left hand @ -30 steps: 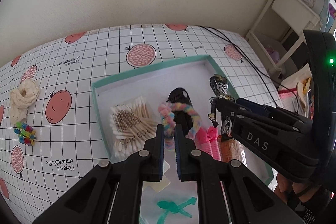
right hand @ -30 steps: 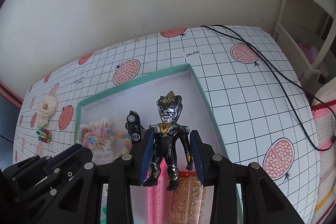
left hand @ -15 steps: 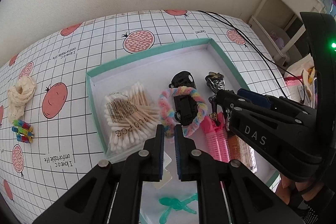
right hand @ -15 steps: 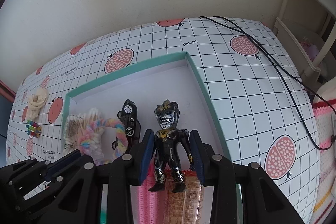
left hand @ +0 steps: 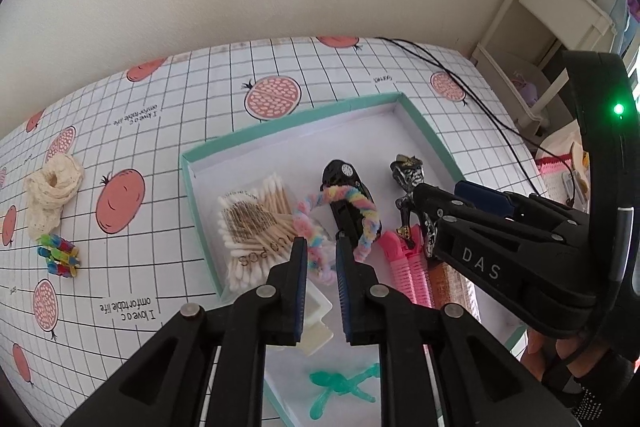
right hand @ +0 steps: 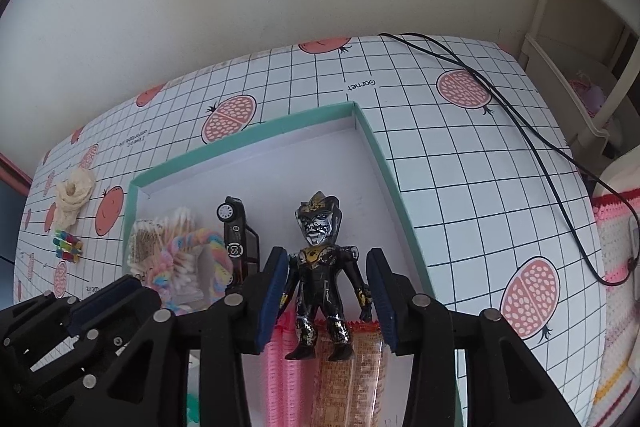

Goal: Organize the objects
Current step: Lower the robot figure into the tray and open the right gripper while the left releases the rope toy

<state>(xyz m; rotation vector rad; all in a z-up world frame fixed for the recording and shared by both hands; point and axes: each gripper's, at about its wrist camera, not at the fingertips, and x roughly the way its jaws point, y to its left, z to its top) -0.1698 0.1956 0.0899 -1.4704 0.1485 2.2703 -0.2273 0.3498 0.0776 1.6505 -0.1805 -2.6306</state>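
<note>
We see the right gripper nearest, jaws spread wide and gripping nothing, one either side of the black-and-silver hard plastic action figure. The figure sits between the jaws with gaps at both arms, feet over the orange snack packet and pink ridged hair clips, inside the shallow teal-rimmed white tray. We judge it light, rigid, glossy and a bit slippery; the torso is the best place to take hold, since the thin arms could twist out.

The left gripper has jaws nearly together with a narrow gap and nothing visibly pinched, though the view there is poor, so contact with the pastel rainbow fuzzy hair loop just beyond its tips we cannot rule out. The loop is soft and light, draped over the black toy car. Beside it lies the clear bag of cotton swabs.

Further out on the pomegranate-print grid tablecloth, well apart from the tray, sit the multicoloured bead clip and cream lace scrunchie.
</note>
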